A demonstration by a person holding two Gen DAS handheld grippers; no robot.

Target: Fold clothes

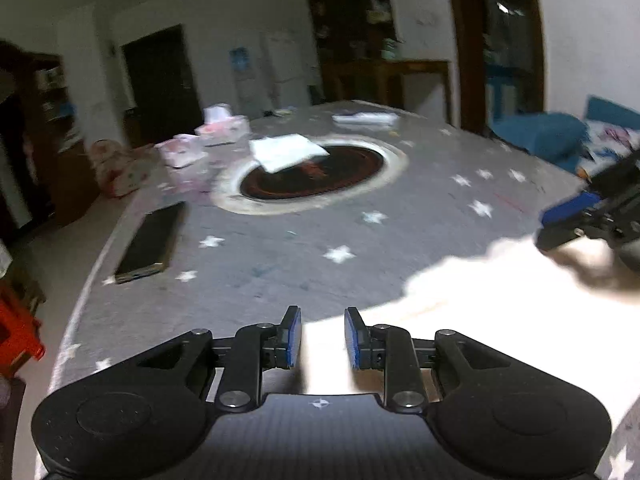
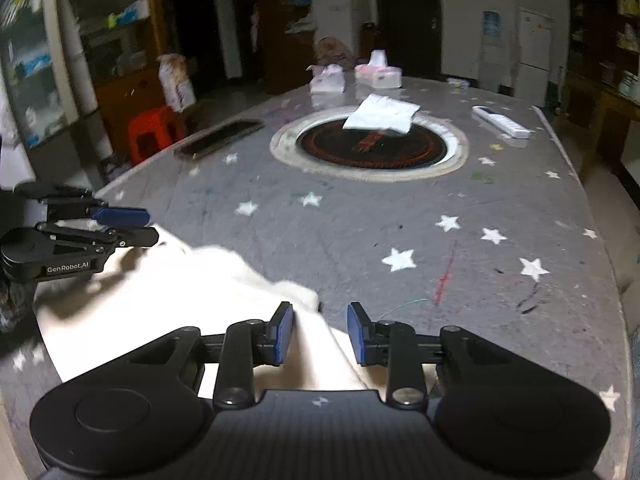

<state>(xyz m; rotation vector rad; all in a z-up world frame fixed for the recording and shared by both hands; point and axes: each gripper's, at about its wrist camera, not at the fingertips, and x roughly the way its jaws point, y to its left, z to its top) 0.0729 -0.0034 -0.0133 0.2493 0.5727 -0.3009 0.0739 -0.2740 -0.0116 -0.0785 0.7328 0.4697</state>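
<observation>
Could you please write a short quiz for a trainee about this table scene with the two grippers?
1. True or false: the white garment lies at the near edge of the grey star-patterned table.
2. What rests partly on the round dark hotplate? A) a folded white cloth B) a red cup C) a book
3. Are the jaws of the right gripper pressed on the cloth, or apart?

Key:
1. True.
2. A, the folded white cloth.
3. Apart; cloth lies between the pads, unpinched.
</observation>
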